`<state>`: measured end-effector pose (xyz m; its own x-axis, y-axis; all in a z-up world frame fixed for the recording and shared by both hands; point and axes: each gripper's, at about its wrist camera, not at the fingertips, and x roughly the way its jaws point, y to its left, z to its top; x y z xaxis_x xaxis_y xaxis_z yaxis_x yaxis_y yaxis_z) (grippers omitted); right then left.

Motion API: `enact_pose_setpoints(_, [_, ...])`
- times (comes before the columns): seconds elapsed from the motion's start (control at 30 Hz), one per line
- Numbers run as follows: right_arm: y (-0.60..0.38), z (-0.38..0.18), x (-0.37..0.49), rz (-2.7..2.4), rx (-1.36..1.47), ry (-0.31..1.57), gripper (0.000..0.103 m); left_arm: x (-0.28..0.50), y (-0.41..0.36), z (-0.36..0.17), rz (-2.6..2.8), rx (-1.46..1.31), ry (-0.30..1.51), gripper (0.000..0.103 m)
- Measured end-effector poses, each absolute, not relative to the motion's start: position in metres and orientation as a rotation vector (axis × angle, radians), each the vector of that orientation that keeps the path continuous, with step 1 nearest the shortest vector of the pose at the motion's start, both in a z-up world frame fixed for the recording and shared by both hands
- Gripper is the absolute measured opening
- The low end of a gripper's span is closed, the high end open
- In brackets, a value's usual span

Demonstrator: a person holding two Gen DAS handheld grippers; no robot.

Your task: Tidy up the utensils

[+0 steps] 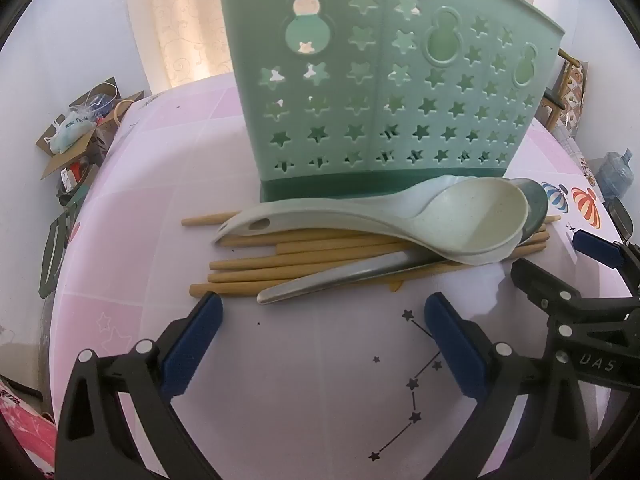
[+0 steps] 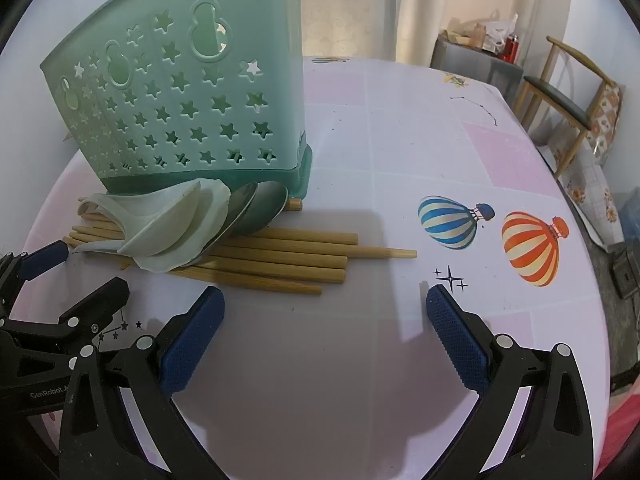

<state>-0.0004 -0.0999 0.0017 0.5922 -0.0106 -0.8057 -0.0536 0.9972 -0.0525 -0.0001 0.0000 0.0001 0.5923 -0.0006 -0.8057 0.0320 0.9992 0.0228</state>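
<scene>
A pile of utensils is lying on the round table's pink-and-white patterned tablecloth (image 1: 304, 380), right against the front base of the tall mint-green plastic utensil holder (image 1: 384, 92) with star-shaped cut-outs, which is standing upright. At the bottom, several tan bamboo chopsticks (image 1: 280, 264) are lying roughly parallel. 2 pale cream plastic rice spoons (image 1: 460, 220) are resting nested on top of them, with a dark metal spoon bowl (image 1: 536, 208) peeking out behind and a grey metal handle (image 1: 332, 280) crossing the sticks.

The left gripper (image 1: 322, 316) is hovering just in front of the pile, its blue-padded fingers (image 1: 200, 340) spread wide and grasping nothing. The right gripper (image 2: 324, 312) is hanging beside it near the chopsticks' ends, likewise spread wide and empty. 2 hot-air balloon prints (image 2: 492, 236) are decorating the cloth to its right.
</scene>
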Motion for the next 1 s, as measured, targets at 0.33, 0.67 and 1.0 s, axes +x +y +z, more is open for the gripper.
enact_pose_setpoints(0.33, [-0.0999,0.0016,-0.0003,0.025,-0.073,0.939,0.097,-0.0001,0.0000,0.0001,-0.019,0.036,0.938,0.099])
enact_pose_setpoints(0.67, [-0.0999,0.0016,-0.0003,0.025,-0.073,0.939,0.097,-0.0001,0.0000,0.0001,-0.019,0.036,0.938,0.099])
enact_pose_setpoints(1.0, [-0.0999,0.0016,-0.0003,0.025,-0.073,0.940,0.097,-0.0001,0.0000,0.0001,-0.019,0.036,0.938,0.099])
